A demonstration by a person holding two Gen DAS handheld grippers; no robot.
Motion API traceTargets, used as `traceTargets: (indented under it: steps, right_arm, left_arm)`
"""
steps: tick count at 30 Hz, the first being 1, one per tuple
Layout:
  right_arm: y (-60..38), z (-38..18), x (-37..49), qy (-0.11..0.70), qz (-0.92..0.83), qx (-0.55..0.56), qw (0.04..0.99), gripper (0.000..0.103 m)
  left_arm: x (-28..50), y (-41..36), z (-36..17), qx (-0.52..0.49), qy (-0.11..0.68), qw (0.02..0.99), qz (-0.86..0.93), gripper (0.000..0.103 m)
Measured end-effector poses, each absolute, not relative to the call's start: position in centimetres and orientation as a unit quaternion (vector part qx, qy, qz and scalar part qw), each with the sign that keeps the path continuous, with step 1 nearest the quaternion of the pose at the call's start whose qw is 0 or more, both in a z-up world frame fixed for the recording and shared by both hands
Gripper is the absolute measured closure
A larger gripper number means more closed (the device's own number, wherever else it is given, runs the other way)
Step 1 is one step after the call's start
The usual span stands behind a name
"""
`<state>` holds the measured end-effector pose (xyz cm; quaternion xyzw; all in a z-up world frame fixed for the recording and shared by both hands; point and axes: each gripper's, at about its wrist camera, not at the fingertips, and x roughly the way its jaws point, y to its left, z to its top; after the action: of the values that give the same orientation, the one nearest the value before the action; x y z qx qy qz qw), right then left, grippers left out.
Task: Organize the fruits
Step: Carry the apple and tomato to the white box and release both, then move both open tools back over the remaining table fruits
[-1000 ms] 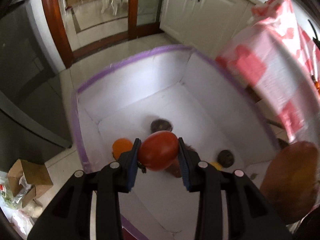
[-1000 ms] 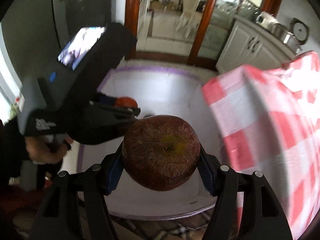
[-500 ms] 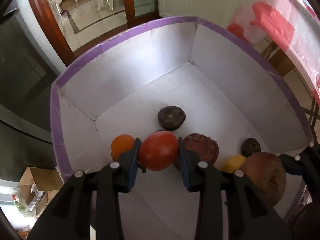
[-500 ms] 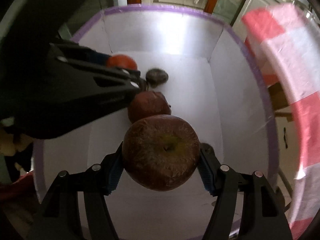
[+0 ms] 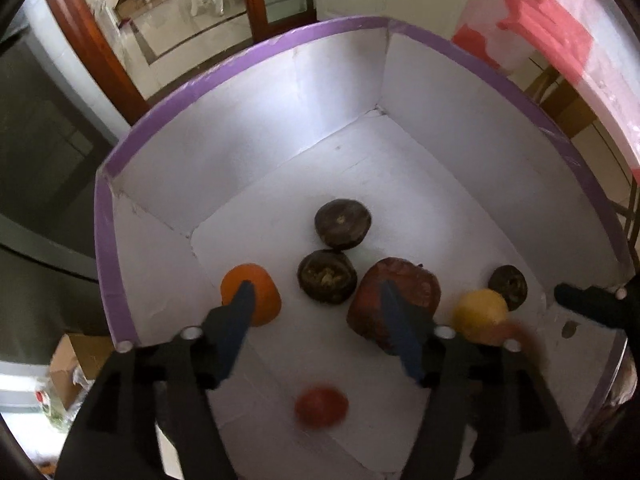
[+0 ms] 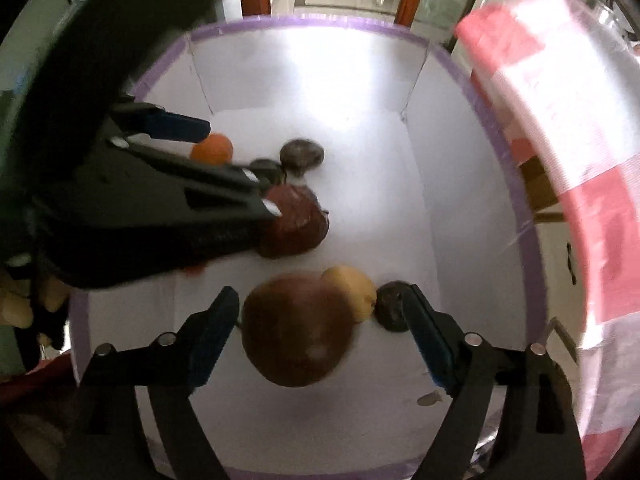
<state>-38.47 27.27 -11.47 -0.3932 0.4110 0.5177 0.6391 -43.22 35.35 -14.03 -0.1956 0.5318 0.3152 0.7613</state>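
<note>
Your left tool (image 5: 320, 312) is spread wide with nothing between its fingers; below it a small red fruit (image 5: 321, 407), blurred, sits inside the white box (image 5: 248, 120) near its front wall. Your right tool (image 6: 320, 320) is likewise released, and a large brownish-red apple (image 6: 298, 330), also blurred, shows between its fingers without either pad touching it. Just beside that apple lies a yellow fruit (image 6: 354, 290), and next to that a small dark fruit (image 6: 390, 306). Farther in, a second reddish apple (image 5: 396, 300) rests by two dark round fruits (image 5: 327, 276) (image 5: 343, 229), with an orange fruit (image 5: 251, 294) near the left wall. A red-checked cloth (image 6: 560, 140) hangs just outside the box.
</note>
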Motion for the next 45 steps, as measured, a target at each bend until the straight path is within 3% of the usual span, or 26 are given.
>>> traceTargets:
  steps: [1,3,9,14,26,36,45]
  right_arm:
    - [27.2,-11.1,-38.4,0.405,0.516,-0.393,0.644,0.022]
    - [26.2,-11.1,-39.2,0.399,0.515,-0.389,0.651,0.022]
    - [24.3,-8.8,-39.0,0.369,0.529,-0.368,0.669,0.022]
    - [22.7,-5.4,-38.8,0.334,0.547,-0.342,0.687,0.022]
    - [14.0,9.0,-29.9,0.280,0.520,-0.121,0.797,0.018]
    - [0.9,12.8,-14.6,0.294,0.304,0.005,0.906,0.015]
    - [-7.2,8.3,-4.8,0.343,0.148,0.039,0.927,0.015]
  left_arm:
    - [-43.2,35.3,-13.8,-0.187,0.529,0.762,0.322,0.014]
    - [-43.4,35.5,-13.2,-0.179,0.516,0.769,0.333,0.007]
    - [-44.0,35.9,-11.0,-0.203,0.471,0.794,0.328,0.007]
    - [-43.6,35.8,-6.2,-0.174,0.400,0.829,0.351,0.006]
    - [-37.6,34.9,5.6,-0.160,0.265,0.883,0.354,0.002]
    - [-22.9,25.2,7.3,-0.122,0.291,0.926,0.208,0.002]
    - [-9.5,15.2,5.7,-0.065,0.342,0.934,0.086,0.002]
